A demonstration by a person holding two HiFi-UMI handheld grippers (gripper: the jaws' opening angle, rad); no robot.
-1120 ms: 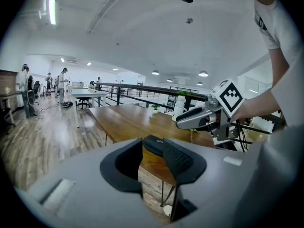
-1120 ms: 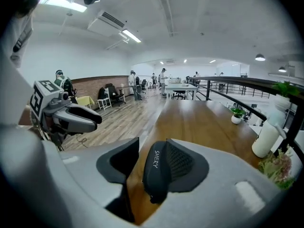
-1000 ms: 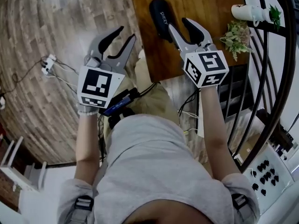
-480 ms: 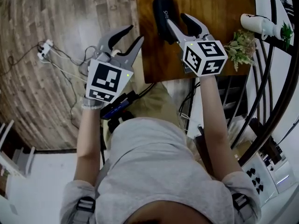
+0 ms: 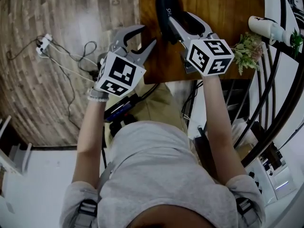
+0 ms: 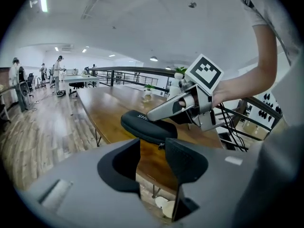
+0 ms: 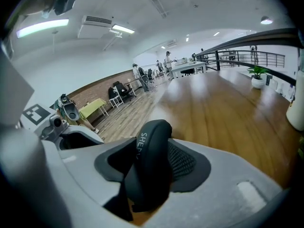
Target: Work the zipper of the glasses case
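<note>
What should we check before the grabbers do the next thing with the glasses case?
1. Glasses case lying on the table: ok.
2. Right gripper around the case: ok. Its jaws have just been opening, with the case between them but not clamped.
3. Case held steady: not ok yet.
4. Left gripper free: ok. Its jaws have just been opening, with nothing between them.
5. Zipper pull in sight: ok. It shows in the left gripper view at the case's near end, ahead of the jaws.
6. Zipper open or closed: cannot tell.

Bright ceiling lights (image 7: 42, 28) — fisheye warp, dark corners
</note>
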